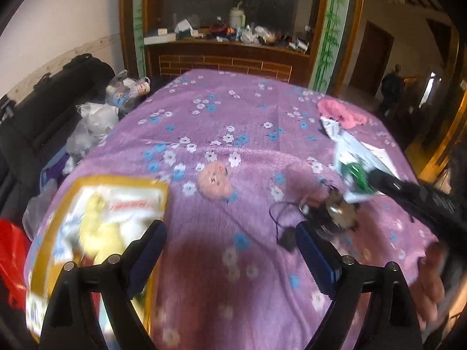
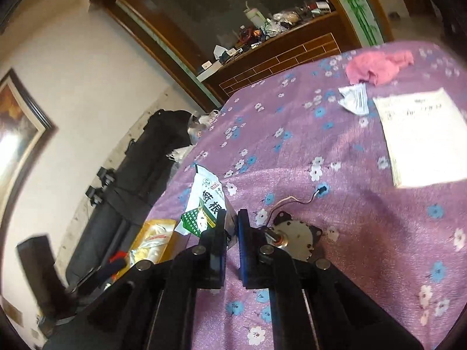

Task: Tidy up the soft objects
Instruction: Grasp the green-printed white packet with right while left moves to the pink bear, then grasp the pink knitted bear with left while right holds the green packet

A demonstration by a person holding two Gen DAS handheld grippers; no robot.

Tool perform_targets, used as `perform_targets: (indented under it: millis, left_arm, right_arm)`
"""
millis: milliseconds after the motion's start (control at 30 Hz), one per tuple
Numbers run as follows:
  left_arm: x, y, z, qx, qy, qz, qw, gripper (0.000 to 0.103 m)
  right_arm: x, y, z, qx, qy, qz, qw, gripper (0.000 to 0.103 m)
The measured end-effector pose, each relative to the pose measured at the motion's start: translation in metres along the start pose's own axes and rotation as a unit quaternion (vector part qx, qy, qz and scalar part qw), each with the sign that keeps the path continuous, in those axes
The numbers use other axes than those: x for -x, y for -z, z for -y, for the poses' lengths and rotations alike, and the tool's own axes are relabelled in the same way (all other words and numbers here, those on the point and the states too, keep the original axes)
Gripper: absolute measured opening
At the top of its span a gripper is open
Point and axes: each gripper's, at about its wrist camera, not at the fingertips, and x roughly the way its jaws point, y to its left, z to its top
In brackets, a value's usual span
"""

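Green-and-white pouch (image 2: 204,201) hangs pinched by one edge in our right gripper (image 2: 232,224), lifted above the purple blanket (image 2: 335,151); our left gripper (image 1: 230,239) hovers spread wide and empty beside the yellow packet (image 1: 96,227). We judge that thin hold may slip. Farther off, the metal motor (image 2: 294,236) and its wire could snag, and the pink cloth (image 2: 376,64) waits near the far edge.

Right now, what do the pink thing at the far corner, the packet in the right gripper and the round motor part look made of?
Pink thing: soft fabric, matte and crumpled. Packet in the right gripper: thin printed plastic or foil, probably, creased and slightly glossy. Motor part: bare metal, dull silver sheen.
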Motion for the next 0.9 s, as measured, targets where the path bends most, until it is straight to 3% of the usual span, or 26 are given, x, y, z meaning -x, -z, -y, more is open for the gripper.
perform_targets:
  millis: [133, 300, 400, 433, 533, 733, 900]
  left_arm:
    - [-0.049, -0.027, -0.001, 0.016, -0.015, -0.035, 0.9991, 0.092]
    - [-0.117, -0.05, 0.005, -0.013, -0.073, -0.075, 0.9945, 0.092]
    - [-0.148, -0.055, 0.001, -0.005, -0.091, -0.099, 0.9909, 0.083]
    - [-0.155, -0.055, -0.001, -0.004, -0.094, -0.105, 0.99, 0.077]
    - [-0.174, -0.052, -0.005, -0.009, -0.108, -0.132, 0.9853, 0.045]
    - [-0.159, -0.049, -0.005, -0.005, -0.091, -0.118, 0.9889, 0.037]
    - [-0.102, -0.044, 0.001, 0.002, -0.044, -0.081, 0.9958, 0.037]
  right_arm:
    - [-0.003, 0.003, 0.008, -0.013, 0.0, 0.01, 1.0, 0.006]
    - [-0.001, 0.005, 0.012, -0.016, 0.007, 0.021, 1.0, 0.006]
    - [0.0, 0.005, 0.014, -0.016, 0.009, 0.022, 1.0, 0.006]
    - [0.0, 0.006, 0.013, -0.014, 0.012, 0.024, 1.0, 0.006]
    - [0.001, 0.007, 0.011, -0.009, 0.014, 0.025, 1.0, 0.007]
    - [-0.003, 0.009, 0.009, 0.0, 0.018, 0.025, 1.0, 0.007]
    - [-0.001, 0.011, 0.007, 0.002, 0.001, 0.031, 1.0, 0.007]
